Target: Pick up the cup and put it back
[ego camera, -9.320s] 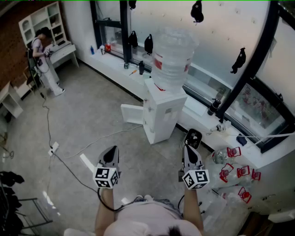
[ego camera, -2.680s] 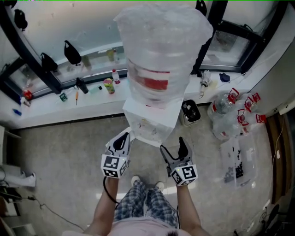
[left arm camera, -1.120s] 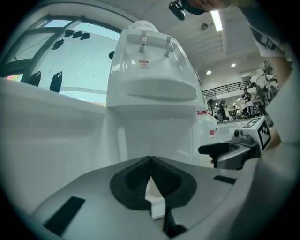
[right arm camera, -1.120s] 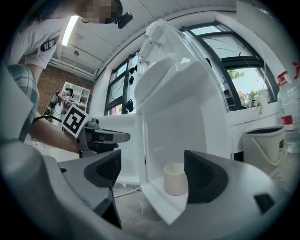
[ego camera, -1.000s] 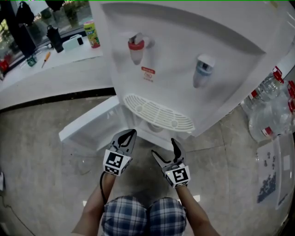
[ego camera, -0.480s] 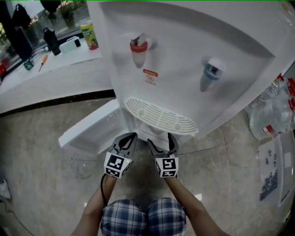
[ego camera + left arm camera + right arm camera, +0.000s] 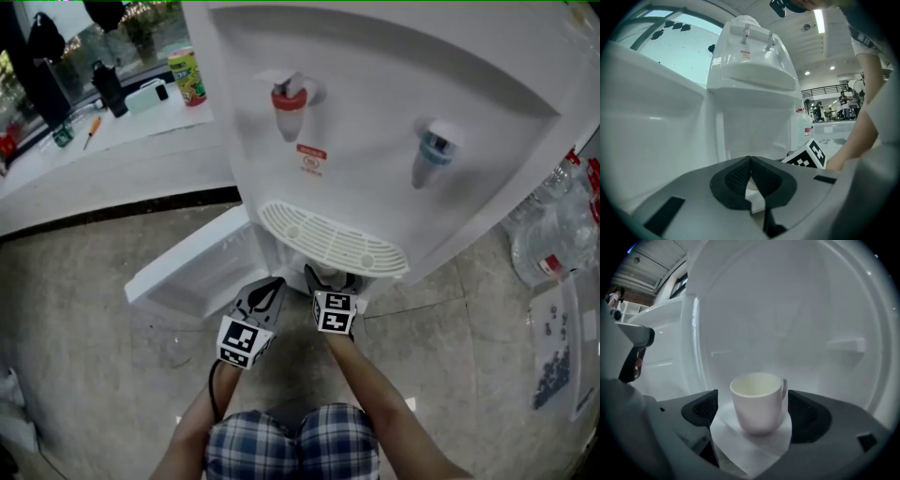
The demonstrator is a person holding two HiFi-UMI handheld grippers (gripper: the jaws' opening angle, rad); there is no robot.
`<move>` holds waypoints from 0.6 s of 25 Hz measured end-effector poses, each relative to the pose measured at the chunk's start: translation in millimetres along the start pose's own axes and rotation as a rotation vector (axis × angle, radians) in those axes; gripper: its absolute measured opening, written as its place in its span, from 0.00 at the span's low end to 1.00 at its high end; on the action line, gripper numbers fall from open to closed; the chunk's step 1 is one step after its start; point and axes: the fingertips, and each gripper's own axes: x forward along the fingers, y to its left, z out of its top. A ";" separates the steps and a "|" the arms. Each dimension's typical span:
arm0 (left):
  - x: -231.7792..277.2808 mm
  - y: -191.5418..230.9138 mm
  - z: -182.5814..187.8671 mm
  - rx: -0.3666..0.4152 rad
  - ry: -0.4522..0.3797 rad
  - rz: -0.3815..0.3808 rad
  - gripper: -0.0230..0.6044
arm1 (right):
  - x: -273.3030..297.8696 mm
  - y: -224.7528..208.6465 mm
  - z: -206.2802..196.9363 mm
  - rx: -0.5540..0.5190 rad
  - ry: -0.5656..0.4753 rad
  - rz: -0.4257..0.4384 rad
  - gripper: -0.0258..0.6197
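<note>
A white cup (image 7: 759,401) with its handle at the back right stands upright on the white floor inside the dispenser's lower cabinet. My right gripper (image 7: 757,414) is open around it, with a pad on each side and a gap to both. Its jaws have just been opening, with the cup between them. In the head view the right gripper (image 7: 333,278) reaches under the drip tray (image 7: 328,239) into the cabinet, and the cup is hidden there. My left gripper (image 7: 273,284) hangs beside it at the cabinet mouth; its pads (image 7: 740,176) meet with nothing between them.
The white water dispenser (image 7: 375,141) has a red tap (image 7: 289,103) and a blue tap (image 7: 433,150). Its cabinet door (image 7: 187,272) hangs open to the left. Plastic bottles (image 7: 562,234) lie at the right. A sill (image 7: 112,122) with a green can (image 7: 187,75) runs at the back left.
The right gripper has moved forward and down, going from in front of the dispenser into the cabinet under the drip tray. The left gripper has stayed in place.
</note>
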 end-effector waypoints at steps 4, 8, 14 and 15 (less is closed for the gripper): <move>-0.9 -1.3 0.5 0.005 0.000 -0.004 0.08 | 10.1 1.3 -6.4 -0.020 0.036 0.002 0.75; -2.6 -0.6 -2.3 0.004 0.006 -0.002 0.08 | 16.5 -2.5 -9.5 -0.045 0.069 -0.018 0.75; -3.6 -0.9 -3.6 0.006 0.010 -0.002 0.08 | 20.1 -7.6 -13.0 -0.083 0.088 0.002 0.64; -3.7 -1.1 -3.6 0.007 0.009 -0.002 0.08 | 19.0 -6.1 -13.0 -0.093 0.084 0.016 0.63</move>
